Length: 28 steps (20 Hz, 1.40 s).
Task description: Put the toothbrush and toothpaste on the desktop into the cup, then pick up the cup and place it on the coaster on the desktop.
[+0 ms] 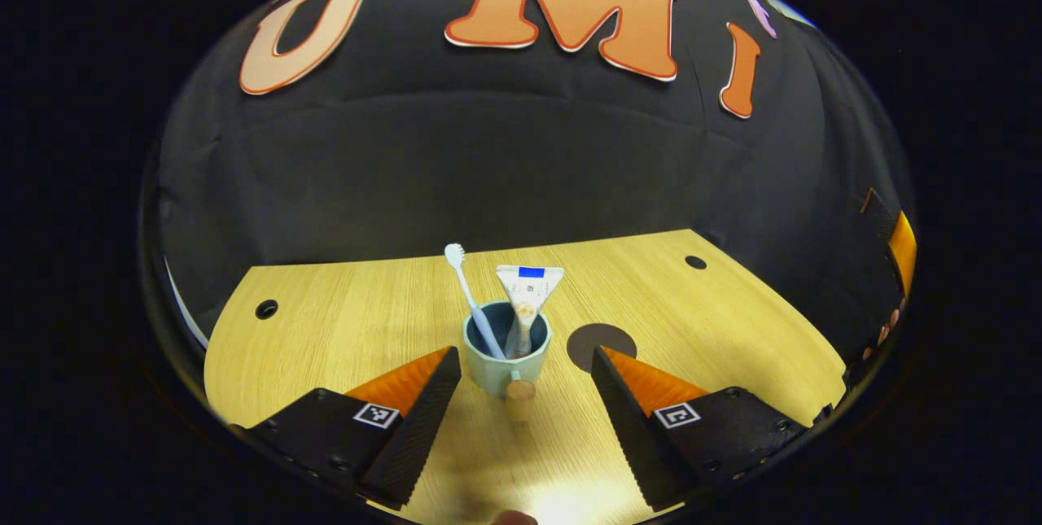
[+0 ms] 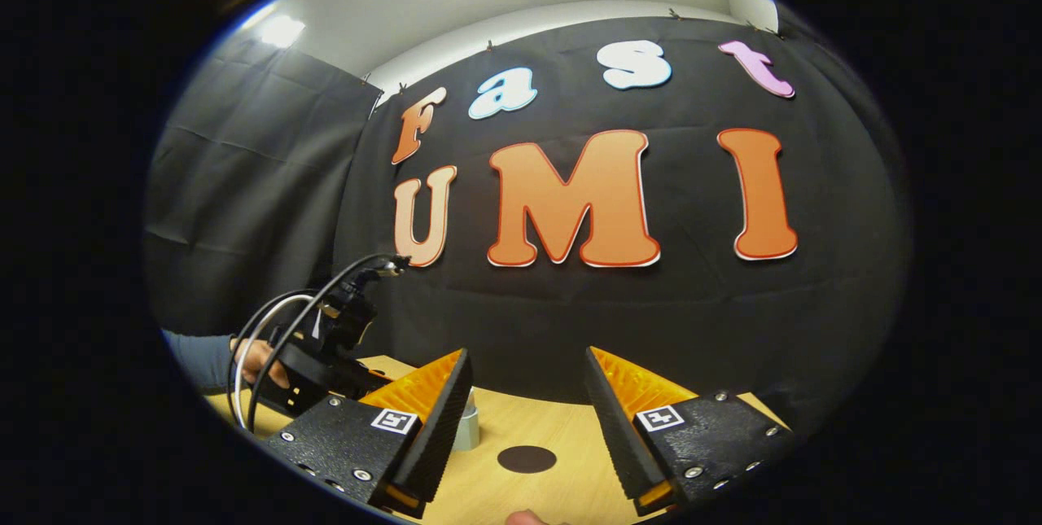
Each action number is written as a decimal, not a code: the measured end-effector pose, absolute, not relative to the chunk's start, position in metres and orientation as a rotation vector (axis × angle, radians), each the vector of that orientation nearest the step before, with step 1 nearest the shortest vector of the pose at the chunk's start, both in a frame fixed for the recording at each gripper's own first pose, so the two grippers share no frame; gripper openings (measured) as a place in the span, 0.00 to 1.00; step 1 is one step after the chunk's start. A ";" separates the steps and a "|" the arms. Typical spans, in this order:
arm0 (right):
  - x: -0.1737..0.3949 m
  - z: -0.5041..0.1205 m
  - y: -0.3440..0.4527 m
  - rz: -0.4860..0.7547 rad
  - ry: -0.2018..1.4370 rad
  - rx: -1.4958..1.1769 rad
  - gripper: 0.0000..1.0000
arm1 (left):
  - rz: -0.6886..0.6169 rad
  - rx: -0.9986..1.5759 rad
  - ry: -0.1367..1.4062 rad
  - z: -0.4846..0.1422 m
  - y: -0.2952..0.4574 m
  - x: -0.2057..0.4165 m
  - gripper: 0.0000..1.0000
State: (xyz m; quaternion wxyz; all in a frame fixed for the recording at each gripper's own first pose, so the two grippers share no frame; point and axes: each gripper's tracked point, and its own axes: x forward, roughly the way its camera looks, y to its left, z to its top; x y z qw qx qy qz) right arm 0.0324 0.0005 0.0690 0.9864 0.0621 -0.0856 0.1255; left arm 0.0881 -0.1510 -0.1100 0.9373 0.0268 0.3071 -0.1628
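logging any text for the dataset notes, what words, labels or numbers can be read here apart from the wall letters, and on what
Nothing legible.
White toothpaste tube in the pale green cup: a blue patch and small print, too small and blurred to read.
Left gripper and right gripper: each finger carries a square black-and-white coded marker, a pattern with no words.

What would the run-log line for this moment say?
toothbrush and toothpaste: in cup | cup: on desktop, beside coaster, not on it | left claw: open, facing cup | right claw: open
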 end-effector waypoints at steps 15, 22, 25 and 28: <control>-0.031 0.057 -0.071 0.185 -0.173 0.115 0.83 | -0.216 0.186 1.115 -0.207 -0.157 0.094 0.97; -0.038 0.040 -0.071 0.190 -0.156 0.168 0.83 | -0.136 0.180 1.129 -0.218 -0.143 0.094 0.64; -0.034 0.032 -0.074 0.178 -0.131 0.174 0.83 | -0.143 0.145 1.121 -0.217 -0.146 0.092 0.28; -0.037 0.034 -0.072 0.178 -0.135 0.180 0.78 | -0.143 0.122 1.098 -0.218 -0.145 0.093 0.25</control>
